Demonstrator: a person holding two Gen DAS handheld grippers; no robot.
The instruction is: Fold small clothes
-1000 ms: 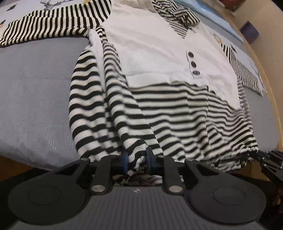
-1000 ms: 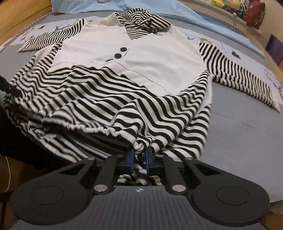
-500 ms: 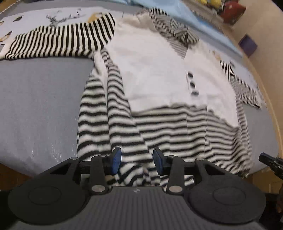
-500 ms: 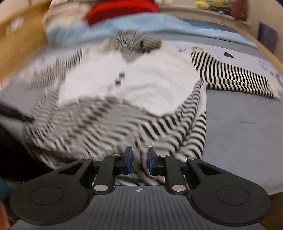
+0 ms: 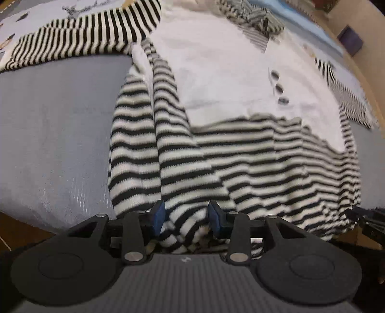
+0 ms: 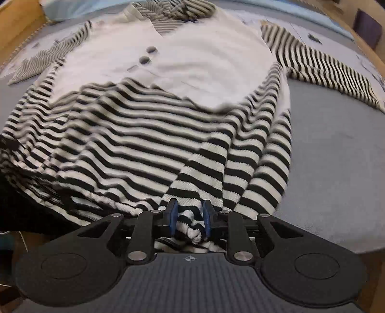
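Grey bedsheet [image 5: 55, 125] under striped garment [image 5: 252, 154]

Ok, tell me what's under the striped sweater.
The striped sweater lies spread on a grey bed cover, bare to either side. A printed sheet shows beyond its left sleeve. What is directly beneath the body stays covered.

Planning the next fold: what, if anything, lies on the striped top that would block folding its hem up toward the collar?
Nothing visible does. The top lies spread on the grey sheet, sleeves out, nothing resting on it. Its hem sits between both opened tools, left and right.
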